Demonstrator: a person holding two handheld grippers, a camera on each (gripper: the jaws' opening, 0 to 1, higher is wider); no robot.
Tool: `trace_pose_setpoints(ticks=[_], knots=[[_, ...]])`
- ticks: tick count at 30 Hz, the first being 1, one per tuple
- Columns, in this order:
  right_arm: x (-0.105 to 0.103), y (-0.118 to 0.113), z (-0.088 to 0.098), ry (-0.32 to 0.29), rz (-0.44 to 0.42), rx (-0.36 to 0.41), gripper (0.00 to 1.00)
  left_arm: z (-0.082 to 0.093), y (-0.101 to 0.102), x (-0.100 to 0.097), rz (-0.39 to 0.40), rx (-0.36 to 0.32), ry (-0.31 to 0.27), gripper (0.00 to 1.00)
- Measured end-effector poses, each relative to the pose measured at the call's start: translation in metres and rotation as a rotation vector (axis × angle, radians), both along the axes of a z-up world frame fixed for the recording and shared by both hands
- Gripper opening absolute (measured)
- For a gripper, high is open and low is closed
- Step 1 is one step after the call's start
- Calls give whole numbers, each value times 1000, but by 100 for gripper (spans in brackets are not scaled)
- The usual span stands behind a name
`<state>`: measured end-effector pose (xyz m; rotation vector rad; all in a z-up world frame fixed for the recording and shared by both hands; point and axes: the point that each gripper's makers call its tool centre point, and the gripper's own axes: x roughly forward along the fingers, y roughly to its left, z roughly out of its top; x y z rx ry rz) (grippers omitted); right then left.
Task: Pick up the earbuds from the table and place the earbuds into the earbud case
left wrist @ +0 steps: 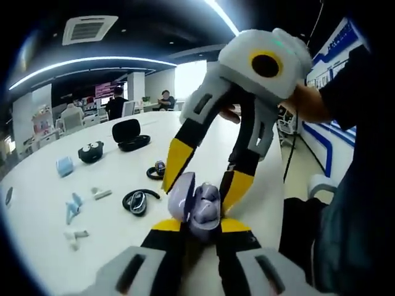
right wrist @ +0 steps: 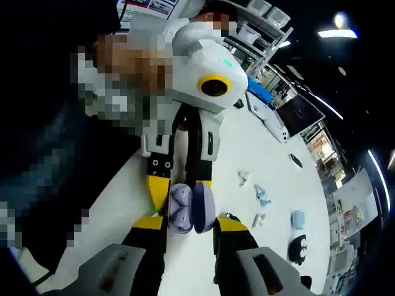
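While the lilac earbud case [left wrist: 196, 206] sits open and lifted clear of the white table [left wrist: 37, 203], both tools meet on it at the lower centre of each view. In the left gripper view, the left gripper [left wrist: 199, 226] rises from the bottom edge with its yellow-tipped jaws pinching the case from both sides. That looks like a steadying hold, keeping the case off the table so its cavities can be reached. Just above, the right gripper [left wrist: 199, 182] comes down from the upper right, its yellow tips straddling the case; whether they press on it or merely flank it cannot be told.

In the right gripper view the same meeting shows reversed: the right gripper [right wrist: 188, 223] frames the case [right wrist: 191, 208] from below, and the left gripper [right wrist: 181, 184] reaches down from the top centre. The case is hinged wide, its two halves side by side like an open shell. Its long axis runs roughly up and down the frame, with the hollow insides facing the camera. Whether an earbud already lies inside cannot be read.

Farther off, at the left of the left gripper view, other pieces lie scattered: a black ear-hook earbud [left wrist: 138, 200], pale blue earbuds [left wrist: 73, 206], a small white earbud [left wrist: 100, 193], and, beyond these, an open black case [left wrist: 128, 134].
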<state>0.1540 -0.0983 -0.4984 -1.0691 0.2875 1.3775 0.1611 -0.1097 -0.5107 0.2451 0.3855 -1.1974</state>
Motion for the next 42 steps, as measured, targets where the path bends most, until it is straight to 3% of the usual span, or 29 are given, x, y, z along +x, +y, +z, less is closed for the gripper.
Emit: trace_pose_setpoints(ticks=[5,7,8,9,13,18,21,25,27,29,34,36,42], knots=[[-2,2,8,-107,23,30,25,0,3,3,17,-2,11,21],[-2,3,12,-167,39,40,19,0,5,5,24,-2,12,20],[-7,0,8,-158,37,24,17,1,7,9,42,1,7,19],[-4,1,11,-205,39,36,17,0,6,9,32,-4,14,20],[-3,0,10,-238,24,69,18,-1,6,9,33,-1,11,20],[-1,-1,11,-76,-56,177,19,-1,4,7,21,-3,6,19],[1,-2,11,127,-119,277,18,-1,3,5,8,-3,2,19],[1,0,9,292,-122,360,18,-1,3,2,-9,-6,3,19],[-2,1,9,413,-117,423,17,0,2,-2,-29,-7,-3,19],[-2,1,5,482,-130,441,17,0,1,-2,-35,-9,-2,19],[-2,5,-1,517,-124,454,16,0,1,-3,-42,-20,-4,19],[-3,6,-1,587,-161,476,16,0,2,-2,-40,-26,0,20],[-2,6,0,686,-231,527,15,1,2,-2,-27,-21,-27,24]])
